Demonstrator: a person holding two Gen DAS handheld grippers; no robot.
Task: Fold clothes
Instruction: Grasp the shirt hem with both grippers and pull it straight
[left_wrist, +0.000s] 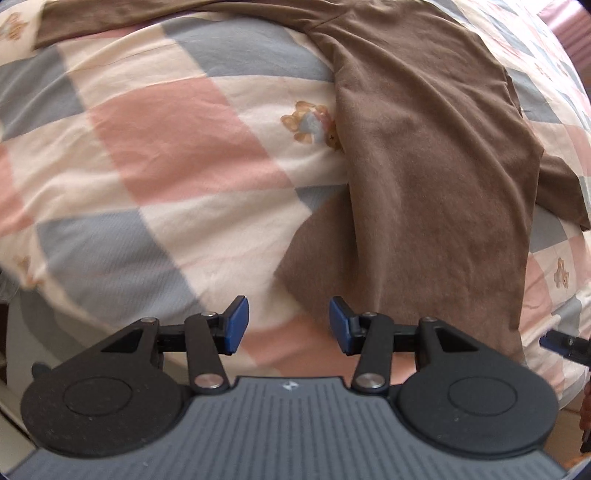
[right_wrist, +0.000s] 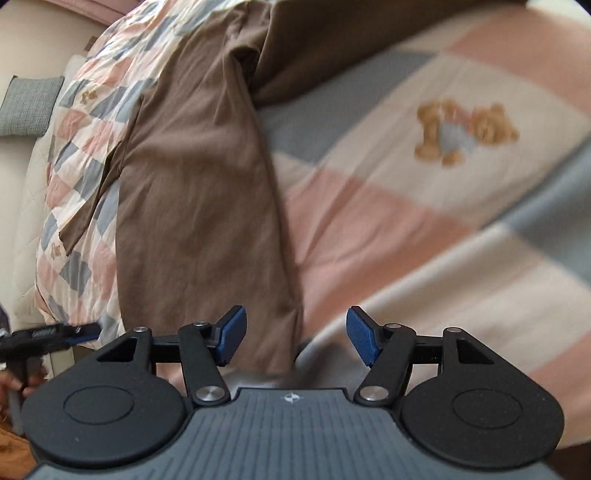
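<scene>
A brown long-sleeved garment (left_wrist: 424, 166) lies folded lengthwise on a checked quilt (left_wrist: 166, 147), one sleeve stretched across the top of the left wrist view. My left gripper (left_wrist: 289, 325) hangs open over the quilt, just short of the garment's lower left corner, with nothing between its blue pads. In the right wrist view the same garment (right_wrist: 195, 166) runs down the left half. My right gripper (right_wrist: 295, 334) stands open above the garment's lower right corner. The cloth lies under the gap and the pads do not press on it.
The quilt (right_wrist: 406, 221) has pink, grey and cream squares with teddy-bear prints (right_wrist: 465, 129). A grey cushion (right_wrist: 29, 107) sits at the far left by a pale wall. The other gripper's tip (left_wrist: 565, 345) shows at the right edge; the left gripper (right_wrist: 48, 334) and a hand (right_wrist: 14, 384) show at the left.
</scene>
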